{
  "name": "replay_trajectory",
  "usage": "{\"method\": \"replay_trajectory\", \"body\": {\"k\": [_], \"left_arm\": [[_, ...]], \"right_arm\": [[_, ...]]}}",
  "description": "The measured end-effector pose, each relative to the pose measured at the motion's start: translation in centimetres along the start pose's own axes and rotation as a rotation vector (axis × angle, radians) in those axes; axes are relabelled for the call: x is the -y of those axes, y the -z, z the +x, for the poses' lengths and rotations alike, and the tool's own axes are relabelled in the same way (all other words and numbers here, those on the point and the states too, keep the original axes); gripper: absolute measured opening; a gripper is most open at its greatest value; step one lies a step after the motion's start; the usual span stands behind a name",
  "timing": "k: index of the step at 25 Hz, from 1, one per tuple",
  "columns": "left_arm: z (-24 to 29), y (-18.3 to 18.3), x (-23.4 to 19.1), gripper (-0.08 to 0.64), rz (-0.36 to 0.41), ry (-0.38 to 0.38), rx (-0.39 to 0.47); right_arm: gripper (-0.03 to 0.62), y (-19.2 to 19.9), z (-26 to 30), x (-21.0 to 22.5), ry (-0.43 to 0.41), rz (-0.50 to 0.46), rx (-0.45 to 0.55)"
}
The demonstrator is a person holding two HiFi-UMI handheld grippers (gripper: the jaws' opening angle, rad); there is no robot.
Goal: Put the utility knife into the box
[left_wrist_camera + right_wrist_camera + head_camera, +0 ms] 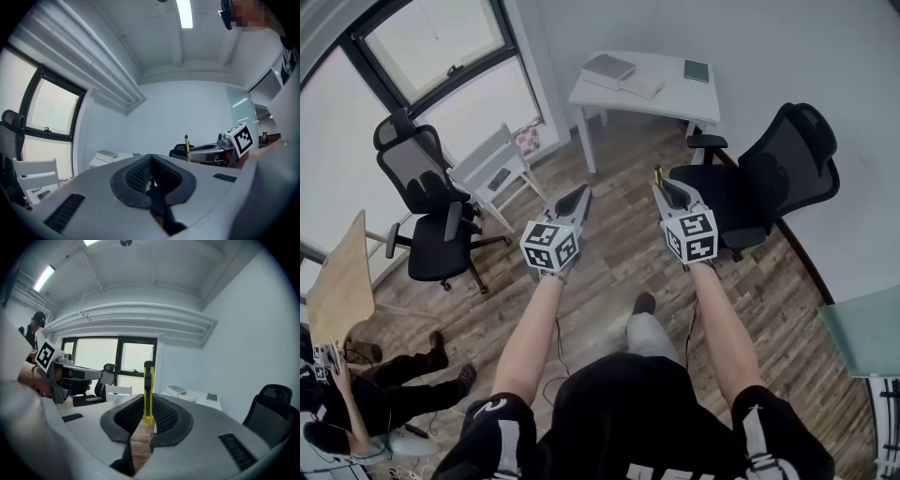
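The yellow utility knife (148, 391) stands upright between the pads of my right gripper (147, 414), which is shut on its lower end. In the head view that gripper (662, 187) is held in the air over the floor, and the knife (657, 175) pokes out past its tips. My left gripper (582, 195) hovers beside it, a little apart. Its jaws are shut with nothing between them (151, 160). A flat pale box (609, 67) lies on the white table (661, 98) ahead, well beyond both grippers. The box (177, 390) also shows in the right gripper view.
A black office chair (773, 173) stands close on the right, by the table. Another black chair (431, 220) and a small white chair (492, 169) sit at the left near the window. A dark book (697, 71) lies on the table. A person (356, 398) sits at lower left.
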State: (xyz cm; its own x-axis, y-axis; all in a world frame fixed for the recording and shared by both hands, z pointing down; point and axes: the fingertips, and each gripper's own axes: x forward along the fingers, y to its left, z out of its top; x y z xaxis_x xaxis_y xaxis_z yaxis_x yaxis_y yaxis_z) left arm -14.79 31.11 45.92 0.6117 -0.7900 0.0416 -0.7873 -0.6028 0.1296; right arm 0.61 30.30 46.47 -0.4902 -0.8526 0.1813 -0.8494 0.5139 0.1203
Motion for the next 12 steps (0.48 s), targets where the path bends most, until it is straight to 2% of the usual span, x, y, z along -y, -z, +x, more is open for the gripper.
{"method": "replay_trajectory", "body": {"k": [12], "left_arm": [[9.0, -0.6, -4.5, 0.025, 0.002, -0.024, -0.021]], "right_arm": [[0.067, -0.4, 8.0, 7.8, -0.02, 0.01, 0.009]]}}
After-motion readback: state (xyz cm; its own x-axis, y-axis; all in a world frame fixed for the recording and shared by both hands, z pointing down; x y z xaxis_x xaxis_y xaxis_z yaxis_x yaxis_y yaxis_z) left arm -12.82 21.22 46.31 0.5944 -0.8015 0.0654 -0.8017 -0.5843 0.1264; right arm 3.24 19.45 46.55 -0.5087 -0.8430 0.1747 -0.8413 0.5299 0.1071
